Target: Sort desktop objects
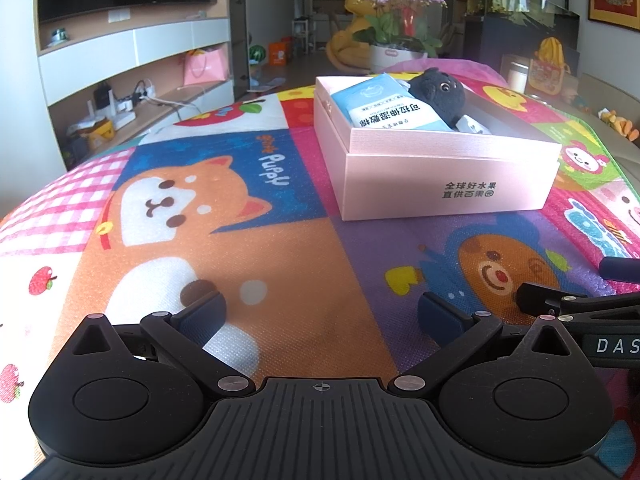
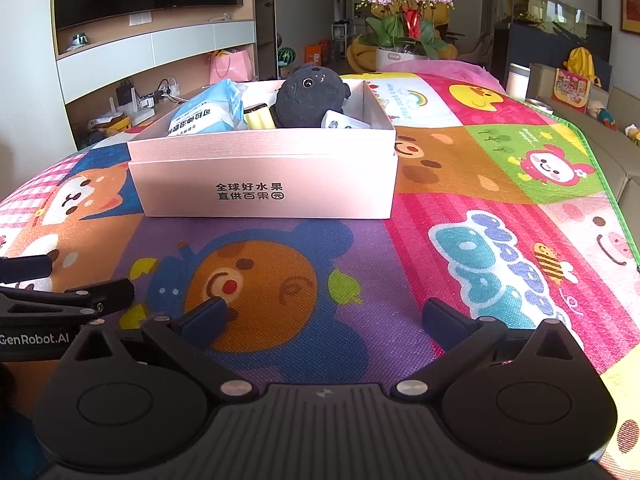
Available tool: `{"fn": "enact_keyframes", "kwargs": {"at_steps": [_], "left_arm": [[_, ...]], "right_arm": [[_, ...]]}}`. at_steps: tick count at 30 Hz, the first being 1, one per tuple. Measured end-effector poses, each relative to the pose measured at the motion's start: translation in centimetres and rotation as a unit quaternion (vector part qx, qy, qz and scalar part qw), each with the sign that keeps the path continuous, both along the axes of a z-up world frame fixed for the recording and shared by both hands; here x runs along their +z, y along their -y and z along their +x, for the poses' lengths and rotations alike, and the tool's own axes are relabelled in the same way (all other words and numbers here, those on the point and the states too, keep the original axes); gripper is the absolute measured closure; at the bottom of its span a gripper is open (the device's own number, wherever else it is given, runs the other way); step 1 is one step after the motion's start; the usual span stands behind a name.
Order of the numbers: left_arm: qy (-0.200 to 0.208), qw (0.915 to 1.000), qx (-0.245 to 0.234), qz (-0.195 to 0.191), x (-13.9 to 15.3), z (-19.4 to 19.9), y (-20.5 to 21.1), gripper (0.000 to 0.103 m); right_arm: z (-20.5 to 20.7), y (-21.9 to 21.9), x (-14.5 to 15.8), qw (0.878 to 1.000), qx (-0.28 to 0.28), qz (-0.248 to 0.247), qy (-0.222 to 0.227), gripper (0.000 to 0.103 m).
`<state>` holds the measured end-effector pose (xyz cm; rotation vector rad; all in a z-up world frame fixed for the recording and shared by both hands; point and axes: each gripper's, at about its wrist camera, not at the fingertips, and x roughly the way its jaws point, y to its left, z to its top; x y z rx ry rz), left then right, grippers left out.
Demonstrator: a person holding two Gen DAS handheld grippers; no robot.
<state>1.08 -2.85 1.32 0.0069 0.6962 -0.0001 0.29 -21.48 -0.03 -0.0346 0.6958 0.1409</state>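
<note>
A pink open box (image 1: 444, 178) (image 2: 264, 196) stands on a colourful cartoon mat (image 1: 256, 248) (image 2: 480, 184). Inside lie a blue wipes pack (image 1: 384, 104) (image 2: 208, 112), a black plush toy (image 1: 438, 94) (image 2: 308, 94), a small white packet (image 1: 472, 124) (image 2: 340, 122) and a yellow item (image 2: 258, 118). My left gripper (image 1: 320, 316) is open and empty, low over the mat, near of the box. My right gripper (image 2: 326, 318) is open and empty, also near of the box. Each gripper's side shows in the other's view, the right one (image 1: 568, 304) and the left one (image 2: 60, 300).
A white pot of pink orchids (image 1: 396, 24) (image 2: 404, 16) stands beyond the mat's far end. A TV wall unit (image 1: 132, 60) is on the left, a dark cabinet (image 2: 552, 52) and a sofa with toys (image 2: 608, 120) on the right.
</note>
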Motion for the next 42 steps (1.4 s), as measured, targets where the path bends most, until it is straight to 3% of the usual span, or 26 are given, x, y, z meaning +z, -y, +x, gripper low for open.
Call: {"fn": "enact_keyframes", "kwargs": {"at_steps": [42], "left_arm": [[0.0,1.0,0.001,-0.002,-0.02,0.24,-0.05,0.0]], "right_arm": [[0.21,-0.56,-0.01,1.0,-0.005,-0.001,-0.001,0.0]]}}
